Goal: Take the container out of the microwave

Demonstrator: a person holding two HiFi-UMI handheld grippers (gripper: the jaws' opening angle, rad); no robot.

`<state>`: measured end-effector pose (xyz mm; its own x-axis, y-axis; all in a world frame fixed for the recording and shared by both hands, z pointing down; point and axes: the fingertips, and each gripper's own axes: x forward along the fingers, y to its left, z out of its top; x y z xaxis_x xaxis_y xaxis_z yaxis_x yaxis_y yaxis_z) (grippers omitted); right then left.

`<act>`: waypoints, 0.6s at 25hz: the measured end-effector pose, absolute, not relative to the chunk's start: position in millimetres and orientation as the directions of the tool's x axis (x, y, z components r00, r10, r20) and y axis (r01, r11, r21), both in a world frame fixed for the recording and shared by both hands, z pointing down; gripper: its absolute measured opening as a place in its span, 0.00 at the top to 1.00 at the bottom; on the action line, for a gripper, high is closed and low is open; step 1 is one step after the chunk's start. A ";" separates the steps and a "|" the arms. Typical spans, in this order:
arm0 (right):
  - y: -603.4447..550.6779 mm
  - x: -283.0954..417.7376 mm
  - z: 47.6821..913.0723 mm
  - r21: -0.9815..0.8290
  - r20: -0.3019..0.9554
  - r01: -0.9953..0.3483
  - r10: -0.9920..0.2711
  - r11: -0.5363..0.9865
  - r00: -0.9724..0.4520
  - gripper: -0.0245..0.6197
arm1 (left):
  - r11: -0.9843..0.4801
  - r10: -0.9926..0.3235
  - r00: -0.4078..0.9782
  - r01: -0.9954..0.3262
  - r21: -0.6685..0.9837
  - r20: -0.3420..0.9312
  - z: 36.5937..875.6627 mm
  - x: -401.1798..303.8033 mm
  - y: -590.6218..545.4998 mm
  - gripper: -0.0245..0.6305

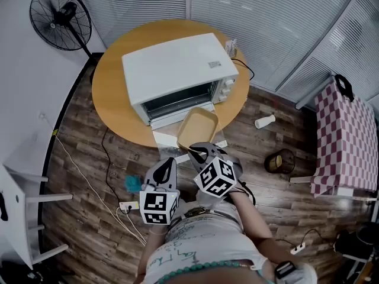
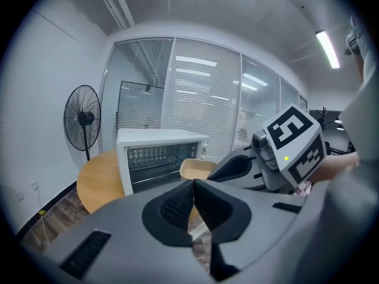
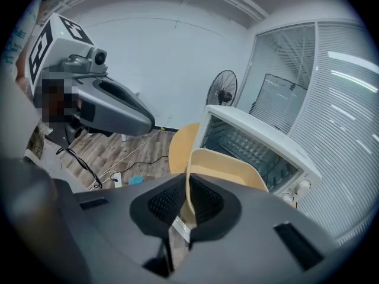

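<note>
Tan container (image 1: pixel 198 127) clear of the white microwave (image 1: pixel 177 64), gripped by its rim

Left gripper (image 1: pixel 169 161) hung idle, jaws pressed together on nothing. The shallow, empty container hovered just before the open microwave, over its dropped door, its near rim pinched in the right gripper (image 1: pixel 198 151). Only setting it down seemed left.

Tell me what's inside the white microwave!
Only a wire rack shows inside the microwave. The tan container is outside, just in front of it, pinched by the right gripper. The microwave's back corners are hidden under its top.
</note>
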<state>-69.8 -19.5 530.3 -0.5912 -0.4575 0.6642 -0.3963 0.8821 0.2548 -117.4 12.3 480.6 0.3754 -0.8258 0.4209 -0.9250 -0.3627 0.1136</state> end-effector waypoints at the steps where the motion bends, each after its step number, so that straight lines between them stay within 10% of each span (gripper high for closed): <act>1: -20.0 -70.1 529.9 0.255 0.664 -0.395 -0.457 0.882 -0.592 0.94 | -0.365 -0.824 0.377 -0.924 0.114 0.423 480.3 -116.9 11.9 0.94; 15: -26.6 -72.3 533.4 0.253 0.670 -0.375 -0.441 0.892 -0.598 0.94 | -0.373 -0.816 0.379 -0.922 0.102 0.437 483.8 -114.6 5.5 0.94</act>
